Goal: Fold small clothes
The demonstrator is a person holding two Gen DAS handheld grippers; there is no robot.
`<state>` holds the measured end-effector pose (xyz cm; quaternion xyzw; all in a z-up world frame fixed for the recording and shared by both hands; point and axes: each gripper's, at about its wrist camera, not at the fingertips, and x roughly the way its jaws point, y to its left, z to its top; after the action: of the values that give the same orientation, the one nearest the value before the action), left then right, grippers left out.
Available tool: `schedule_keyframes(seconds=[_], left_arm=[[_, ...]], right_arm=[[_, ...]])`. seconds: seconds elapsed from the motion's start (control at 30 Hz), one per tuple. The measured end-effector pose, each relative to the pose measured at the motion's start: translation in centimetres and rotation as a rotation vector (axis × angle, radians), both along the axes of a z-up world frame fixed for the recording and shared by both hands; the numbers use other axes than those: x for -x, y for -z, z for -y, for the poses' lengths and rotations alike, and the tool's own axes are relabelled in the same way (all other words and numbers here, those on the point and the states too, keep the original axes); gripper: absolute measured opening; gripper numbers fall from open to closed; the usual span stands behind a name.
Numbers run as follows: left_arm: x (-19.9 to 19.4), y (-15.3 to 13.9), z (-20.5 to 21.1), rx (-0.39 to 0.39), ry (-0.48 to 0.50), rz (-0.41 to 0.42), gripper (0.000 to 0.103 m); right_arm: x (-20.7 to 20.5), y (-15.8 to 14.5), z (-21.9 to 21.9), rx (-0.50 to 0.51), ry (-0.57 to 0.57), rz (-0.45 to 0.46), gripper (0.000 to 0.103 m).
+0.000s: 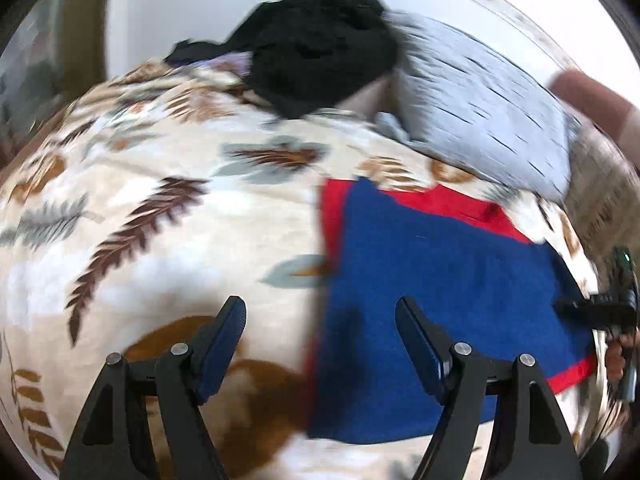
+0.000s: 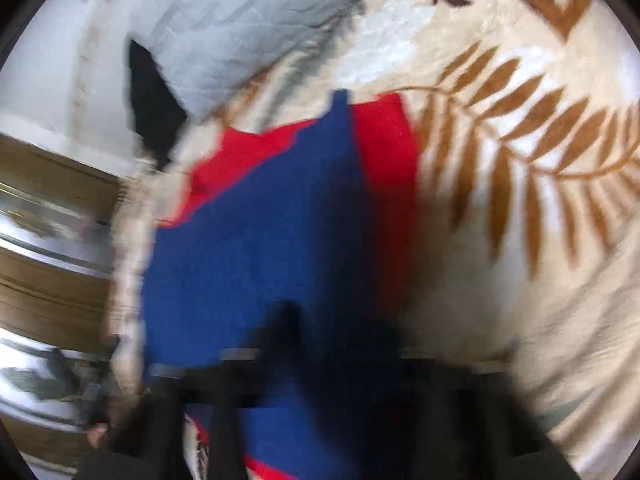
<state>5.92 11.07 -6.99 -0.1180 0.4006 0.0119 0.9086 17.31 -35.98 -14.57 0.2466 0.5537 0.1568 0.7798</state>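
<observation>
- Left wrist view is filled mostly by a plush cream blanket [image 1: 168, 208], soft and fleecy, printed with brown, tan and grey-blue fern and feather leaves; it bulges wide under the fisheye lens.
- A pale grey garment [image 1: 480, 120] lies rumpled at the upper right, its surface marked with short dark dashes, one edge touching the black pile.
- A black heap of clothes [image 1: 320, 52] sits at the far side of the blanket, matte and lumpy, with no clear outline.
- The blue and red garment [image 1: 432, 240] lies flat on the blanket right of centre: a smooth blue panel, roughly rectangular, over a red layer that shows along the top edge and at the lower right corner.
- The left gripper [image 1: 320, 312] hangs just above the cloth's left edge with its jaws spread wide and nothing between them; the right finger is over the blue cloth, the left over bare blanket. Fingers are black with flat blue pads [image 1: 224, 344].
- The right gripper [image 1: 592, 312] shows at the far right edge, a thin black tip at the cloth's right border.
- In the right wrist view everything is smeared; the right gripper's fingers are dark blurs over the blue cloth, and I cannot tell whether they pinch it.
</observation>
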Motion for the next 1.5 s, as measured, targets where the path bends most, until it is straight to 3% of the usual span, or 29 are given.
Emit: schedule_keyframes(seconds=[0.1, 0.27, 0.4, 0.47, 0.63, 0.87, 0.93, 1.0, 1.07, 1.13, 1.27, 1.4, 1.5], left_arm=[[0.5, 0.4, -2.9, 0.041, -0.068, 0.014, 0.078], [1.1, 0.7, -6.0, 0.114, -0.127, 0.044, 0.078], [1.9, 0.0, -7.1, 0.147, -0.135, 0.081, 0.078], [2.0, -0.1, -7.3, 0.173, -0.132, 0.086, 0.078], [1.9, -0.4, -7.1, 0.239, -0.086, 0.090, 0.078], [-4.3, -1.1, -2.9, 0.508, 0.140, 0.007, 0.078], [-6.2, -1.4, -1.9, 0.593, 0.194, -0.013, 0.078], [-8.4, -1.0, -1.2, 0.676, 0.234, -0.060, 0.078], [-9.8, -0.3, -0.6, 0.644, 0.217, -0.121, 0.078], [-10.4, 0.4, 0.0, 0.610, 0.218, -0.164, 0.078], [-9.9, 0.8, 0.6, 0.645, 0.257, -0.180, 0.078], [-9.6, 1.3, 1.8, 0.577, 0.261, -0.233, 0.078], [-9.0, 0.9, 2.6, 0.538, 0.279, -0.226, 0.078]], right_arm=[[-0.3, -1.8, -1.9, 0.122, -0.024, -0.004, 0.021], [-0.2, -7.8, -6.2, 0.201, -0.055, 0.051, 0.020], [-0.1, -13.6, -13.7, 0.243, -0.130, 0.128, 0.019], [0.0, -14.8, -17.5, 0.239, -0.174, 0.147, 0.019], [0.3, -11.6, -23.7, 0.226, -0.232, 0.105, 0.020], [0.4, -9.0, -26.6, 0.211, -0.198, 0.099, 0.021], [0.6, -8.4, -27.1, 0.176, -0.183, 0.099, 0.026], [1.0, -7.6, -27.3, 0.106, -0.187, 0.099, 0.051], [2.3, -7.5, -27.7, 0.033, -0.192, 0.137, 0.071], [4.2, -8.2, -27.8, -0.046, -0.224, 0.187, 0.072], [8.7, -9.7, -23.1, -0.167, -0.121, 0.310, 0.072], [10.2, -7.9, -18.8, -0.156, -0.040, 0.285, 0.072], [10.8, -6.3, -16.6, -0.191, -0.006, 0.248, 0.072]])
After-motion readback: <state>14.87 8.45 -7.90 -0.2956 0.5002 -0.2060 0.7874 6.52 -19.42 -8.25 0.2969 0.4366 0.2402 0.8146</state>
